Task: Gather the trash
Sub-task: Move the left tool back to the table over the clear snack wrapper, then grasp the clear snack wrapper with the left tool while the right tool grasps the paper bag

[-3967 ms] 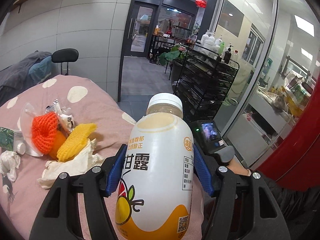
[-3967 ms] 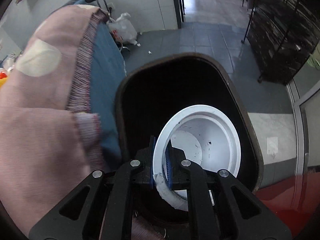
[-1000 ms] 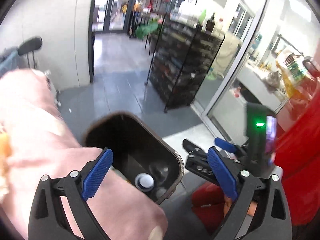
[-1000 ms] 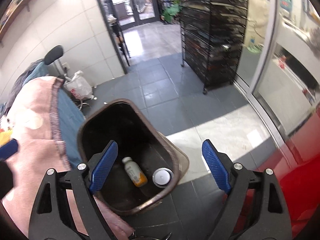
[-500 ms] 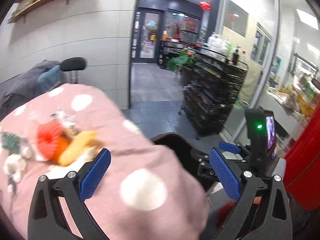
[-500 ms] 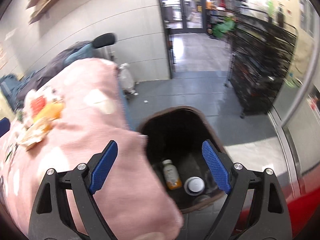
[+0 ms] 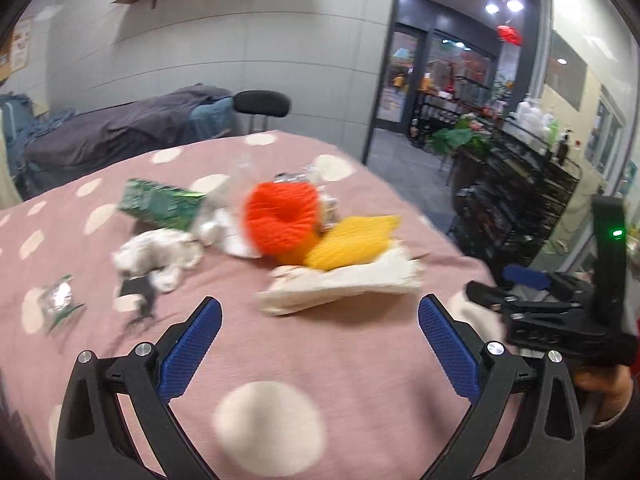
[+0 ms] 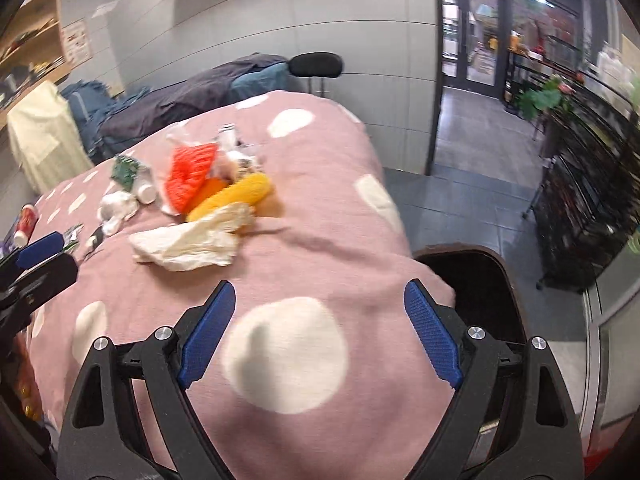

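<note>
Tools, left tool (image 7: 320, 344) and right tool (image 8: 320, 328), are hanging spread and empty; we are picking next trash, likely the crumpled paper (image 7: 344, 284), needing a reach forward.

left tongs (image 7: 320, 344): jaws wide apart, nothing between | right tongs (image 8: 320, 324): jaws wide apart, nothing between

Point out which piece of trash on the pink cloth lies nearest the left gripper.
The crumpled white paper, just ahead of the left gripper; the orange foam net and yellow net lie behind it.
</note>
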Motion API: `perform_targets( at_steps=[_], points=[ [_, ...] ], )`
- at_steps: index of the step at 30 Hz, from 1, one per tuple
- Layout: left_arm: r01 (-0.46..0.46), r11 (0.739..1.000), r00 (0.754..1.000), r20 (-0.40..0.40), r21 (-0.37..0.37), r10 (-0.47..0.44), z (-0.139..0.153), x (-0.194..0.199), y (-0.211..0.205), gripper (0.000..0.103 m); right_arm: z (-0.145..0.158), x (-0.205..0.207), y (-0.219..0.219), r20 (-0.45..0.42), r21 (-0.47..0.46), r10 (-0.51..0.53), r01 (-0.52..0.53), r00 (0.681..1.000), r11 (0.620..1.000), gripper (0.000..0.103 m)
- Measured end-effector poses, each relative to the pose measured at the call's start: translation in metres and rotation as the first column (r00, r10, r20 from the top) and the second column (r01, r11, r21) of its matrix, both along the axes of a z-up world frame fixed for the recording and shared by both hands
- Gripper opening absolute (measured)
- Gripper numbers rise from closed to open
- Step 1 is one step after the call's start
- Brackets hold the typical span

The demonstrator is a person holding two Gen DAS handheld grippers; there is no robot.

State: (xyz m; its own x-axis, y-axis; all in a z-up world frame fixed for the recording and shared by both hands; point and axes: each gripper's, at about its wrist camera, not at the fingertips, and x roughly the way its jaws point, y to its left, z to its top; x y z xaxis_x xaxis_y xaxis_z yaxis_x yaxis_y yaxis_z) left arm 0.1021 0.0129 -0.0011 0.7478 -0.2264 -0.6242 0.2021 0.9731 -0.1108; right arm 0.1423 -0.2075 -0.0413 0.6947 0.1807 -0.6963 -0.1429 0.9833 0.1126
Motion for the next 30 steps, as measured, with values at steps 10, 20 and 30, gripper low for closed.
perform_targets(
  at_steps=[10, 20, 30],
  points=[
    [-0.244, 0.961, 0.96, -0.105, 0.126, 0.258, -0.016, 0.019, 0.126, 0.097, 0.005, 0.002, 0.037, 0.004, -0.002, 0.087, -0.087, 0.996, 0.996, 0.086],
    [-0.479, 0.875, 0.84, -0.25, 0.072, 0.481, -0.04, 0.059, 0.216, 0.094, 0.002, 0.001, 0.042, -0.01, -0.003, 0.096, -0.096, 0.995, 0.995, 0.086],
    [-0.499, 0.864, 0.803, -0.337, 0.072, 0.492, -0.066, 0.088, 0.236, 0.065, 0.006, 0.009, 0.055, 0.01, -0.033, 0.162, -0.162, 0.987, 0.986, 0.086]
  ],
)
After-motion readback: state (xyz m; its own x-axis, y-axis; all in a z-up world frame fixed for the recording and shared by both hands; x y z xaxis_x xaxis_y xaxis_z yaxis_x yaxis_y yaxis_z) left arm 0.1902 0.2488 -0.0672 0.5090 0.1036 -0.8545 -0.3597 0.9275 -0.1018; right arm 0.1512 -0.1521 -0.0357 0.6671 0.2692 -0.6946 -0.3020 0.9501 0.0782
